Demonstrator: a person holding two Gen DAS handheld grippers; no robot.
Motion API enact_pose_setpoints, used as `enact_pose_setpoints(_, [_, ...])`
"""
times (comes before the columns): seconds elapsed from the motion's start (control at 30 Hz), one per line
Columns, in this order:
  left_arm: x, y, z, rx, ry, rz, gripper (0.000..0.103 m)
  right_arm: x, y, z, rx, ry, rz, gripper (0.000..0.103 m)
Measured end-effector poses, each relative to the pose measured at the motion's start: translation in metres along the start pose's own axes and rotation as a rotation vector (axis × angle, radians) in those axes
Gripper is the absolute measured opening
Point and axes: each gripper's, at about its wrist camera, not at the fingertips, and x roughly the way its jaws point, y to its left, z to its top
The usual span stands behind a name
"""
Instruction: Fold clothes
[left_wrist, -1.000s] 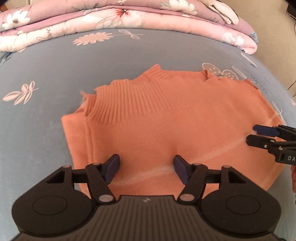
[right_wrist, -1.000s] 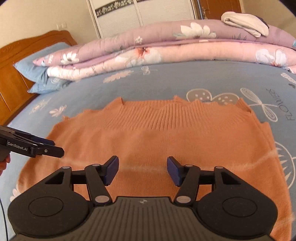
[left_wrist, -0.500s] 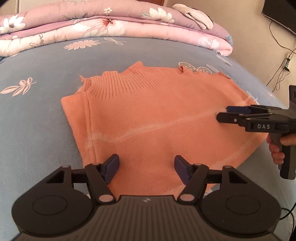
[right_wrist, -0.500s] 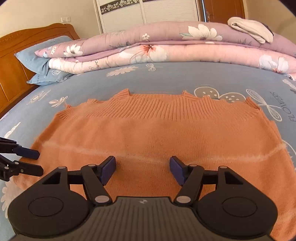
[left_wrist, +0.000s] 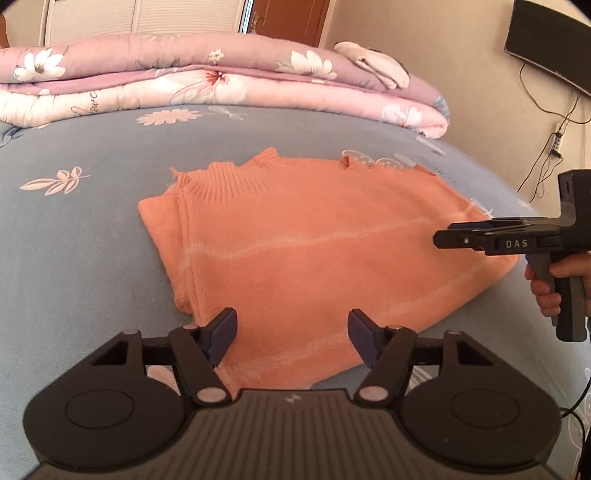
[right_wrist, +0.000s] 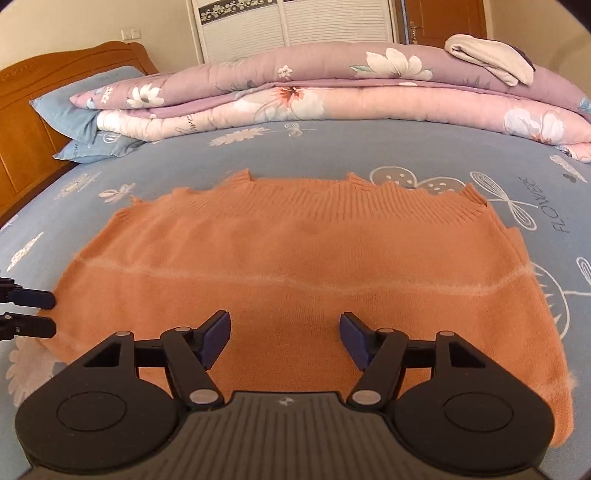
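Note:
An orange knit sweater (left_wrist: 314, 251) lies folded flat on the blue bed sheet (left_wrist: 92, 229), its ribbed edge at the far side. My left gripper (left_wrist: 291, 332) hovers over the sweater's near left corner; its jaws are opening, with nothing pressed between them. In the right wrist view the sweater (right_wrist: 295, 251) fills the middle. My right gripper (right_wrist: 284, 332) stands open above its near edge, gripping nothing. The right gripper (left_wrist: 439, 238) also shows at the sweater's right side, a hand (left_wrist: 546, 291) on its handle. The left gripper (right_wrist: 48, 312) reaches in at the left edge.
A folded pink floral quilt (right_wrist: 314, 99) lies along the far side of the bed, with a white cloth (right_wrist: 491, 55) on top. A blue pillow (right_wrist: 85, 110) and wooden headboard (right_wrist: 26, 122) are at the far left. Cables (left_wrist: 554, 147) hang on the right wall.
Both grippers have drawn back toward the near edge of the sweater, the left one more. More of the sweater and the room now shows. The sweater has not moved.

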Motion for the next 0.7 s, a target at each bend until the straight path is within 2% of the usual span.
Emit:
enact_pose_setpoints(0.03, [0.007,0.001,-0.004,0.003,0.034,0.018,0.069,0.000,0.007,0.004,-0.027,0.000,0.015,0.070])
enact_pose_setpoints(0.07, [0.009,0.002,-0.008,0.005,0.034,0.024,0.067,0.000,0.015,0.008,-0.055,0.000,0.031,0.070])
enact_pose_setpoints(0.13, [0.004,0.001,-0.006,-0.002,0.016,0.020,0.067,0.018,0.028,0.012,-0.109,0.096,0.035,0.070])
enact_pose_setpoints(0.2, [-0.015,-0.006,-0.003,-0.002,-0.039,0.021,0.069,0.032,0.044,0.014,-0.207,0.153,-0.015,0.069])
enact_pose_setpoints(0.27, [-0.026,-0.015,-0.002,0.025,-0.073,0.050,0.074,0.029,0.061,0.031,-0.271,0.102,0.023,0.069])
enact_pose_setpoints(0.33, [-0.021,-0.019,-0.003,0.027,-0.032,0.090,0.074,0.029,0.081,0.054,-0.318,0.053,0.069,0.069])
enact_pose_setpoints(0.43, [-0.010,-0.020,-0.009,0.010,-0.009,0.136,0.074,0.061,0.114,0.088,-0.368,0.037,0.106,0.057])
enact_pose_setpoints(0.5, [-0.010,-0.023,-0.012,0.022,-0.020,0.146,0.074,0.091,0.135,0.106,-0.389,0.060,0.123,0.037])
enact_pose_setpoints(0.57, [-0.011,-0.024,-0.013,0.021,-0.030,0.147,0.074,0.120,0.153,0.112,-0.428,0.076,0.130,0.025])
enact_pose_setpoints(0.7, [-0.014,-0.018,-0.016,-0.001,-0.043,0.119,0.075,0.165,0.185,0.105,-0.515,0.129,0.137,0.019])
